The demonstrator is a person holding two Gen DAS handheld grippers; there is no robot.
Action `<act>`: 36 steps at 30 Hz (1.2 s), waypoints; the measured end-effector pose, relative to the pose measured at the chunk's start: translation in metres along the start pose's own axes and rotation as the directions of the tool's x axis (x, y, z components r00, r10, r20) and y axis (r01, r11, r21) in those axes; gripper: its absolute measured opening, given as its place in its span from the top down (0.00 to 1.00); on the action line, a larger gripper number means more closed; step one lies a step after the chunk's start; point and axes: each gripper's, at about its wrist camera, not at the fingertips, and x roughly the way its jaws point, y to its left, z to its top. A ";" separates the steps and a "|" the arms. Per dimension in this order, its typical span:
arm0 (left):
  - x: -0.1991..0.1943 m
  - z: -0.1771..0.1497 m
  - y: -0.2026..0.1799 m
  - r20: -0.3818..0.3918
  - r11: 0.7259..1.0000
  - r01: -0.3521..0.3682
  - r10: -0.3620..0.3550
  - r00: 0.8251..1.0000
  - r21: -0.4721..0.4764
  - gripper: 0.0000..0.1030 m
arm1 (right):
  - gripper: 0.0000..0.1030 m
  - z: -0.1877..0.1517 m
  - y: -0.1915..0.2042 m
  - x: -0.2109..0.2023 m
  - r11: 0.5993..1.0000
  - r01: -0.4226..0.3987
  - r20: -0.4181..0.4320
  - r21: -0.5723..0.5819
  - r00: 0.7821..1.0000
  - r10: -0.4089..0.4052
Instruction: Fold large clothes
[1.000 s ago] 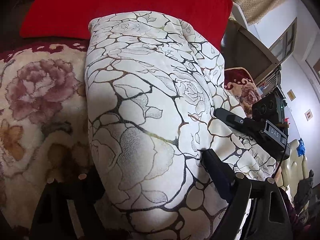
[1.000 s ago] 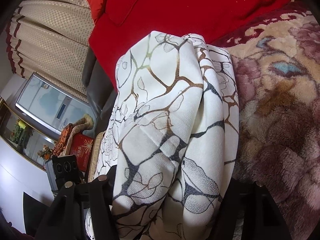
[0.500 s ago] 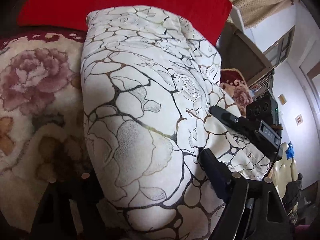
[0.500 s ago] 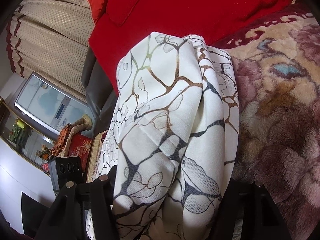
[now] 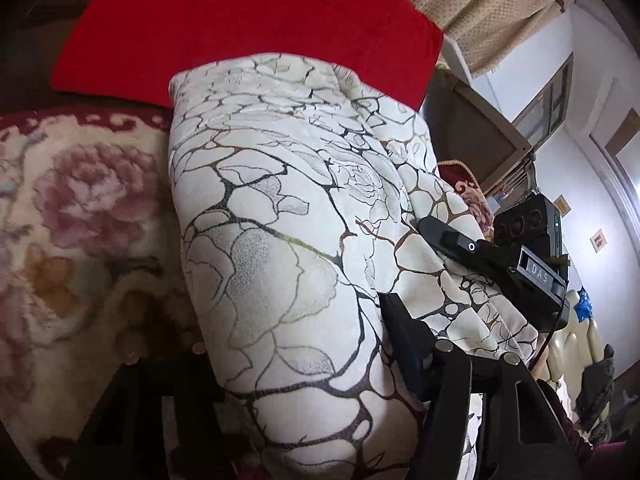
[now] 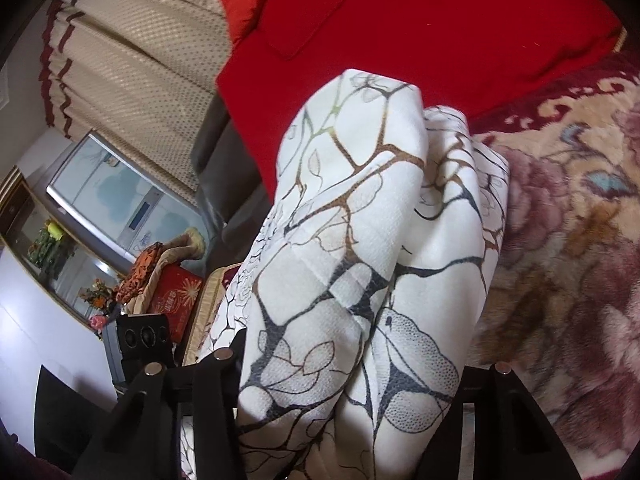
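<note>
A thick folded white cloth (image 5: 280, 200) with black and brown vein and rose print lies on a plush floral blanket (image 5: 80, 220). My left gripper (image 5: 288, 328) straddles its near end. The jaws are closing, and the bundle fills the gap and bulges over both fingers. In the right wrist view the same cloth (image 6: 360, 220) stands up in tall folds between the closing jaws of my right gripper (image 6: 360, 352), pressed by both fingers. One finger of the right gripper (image 5: 448, 236) shows on the cloth's far side in the left wrist view.
A big red pillow (image 5: 240, 20) lies just behind the cloth. Beige dotted curtains (image 6: 140, 60) hang beyond it, above a grey screen (image 6: 112, 192). A red box and orange fabric (image 6: 172, 292) sit low at the left. The blanket (image 6: 560, 240) stretches to the right.
Both grippers have narrowed on the cloth and risen a little. The bundle is squeezed taller between the fingers. More of the red pillow and the curtains shows above it.
</note>
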 end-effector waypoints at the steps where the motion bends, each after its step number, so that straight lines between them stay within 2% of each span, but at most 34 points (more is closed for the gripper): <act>1: -0.008 0.000 0.001 0.011 1.000 -0.006 0.006 1.000 0.006 0.38 | 0.49 -0.001 0.005 0.001 1.000 -0.010 0.002 -0.008 1.000 0.010; 6: -0.056 -0.008 0.010 0.087 0.997 -0.071 0.068 0.994 0.026 0.38 | 0.49 -0.006 0.037 0.013 0.995 -0.084 0.019 -0.053 0.996 0.085; 10: -0.090 -0.015 0.026 0.143 0.989 -0.144 0.140 0.980 0.022 0.38 | 0.50 -0.014 0.062 0.034 0.989 -0.131 0.022 -0.070 0.991 0.133; 15: -0.110 -0.025 0.059 0.147 0.973 -0.231 0.232 0.962 -0.021 0.38 | 0.50 -0.027 0.075 0.075 0.987 -0.157 -0.012 -0.042 0.988 0.157; 18: -0.103 -0.034 0.093 0.075 0.949 -0.302 0.308 0.948 -0.086 0.37 | 0.50 -0.038 0.073 0.110 0.994 -0.104 -0.073 -0.013 0.992 0.103; 21: -0.090 -0.043 0.122 -0.004 0.930 -0.339 0.342 0.940 -0.143 0.36 | 0.50 -0.051 0.067 0.141 1.000 -0.028 -0.142 -0.006 0.989 0.027; 23: -0.091 -0.043 0.121 0.009 0.933 -0.334 0.338 0.941 -0.138 0.35 | 0.50 -0.055 0.066 0.146 1.000 0.009 -0.149 -0.023 0.989 -0.012; 27: -0.088 -0.048 0.116 0.014 0.922 -0.370 0.374 0.927 -0.114 0.33 | 0.42 -0.056 0.052 0.146 0.999 0.044 -0.170 0.026 0.985 -0.039; 28: -0.073 -0.041 0.103 0.015 0.918 -0.381 0.385 0.923 -0.107 0.33 | 0.42 -0.057 0.050 0.147 0.998 0.057 -0.178 0.036 0.983 -0.050; 30: -0.071 -0.041 0.103 0.020 0.914 -0.394 0.398 0.917 -0.099 0.32 | 0.41 -0.057 0.045 0.144 0.997 0.058 -0.188 0.047 0.981 -0.048; 36: -0.071 -0.040 0.097 0.020 0.910 -0.404 0.407 0.913 -0.095 0.31 | 0.38 -0.042 0.063 0.117 0.995 0.099 -0.199 -0.025 0.975 -0.102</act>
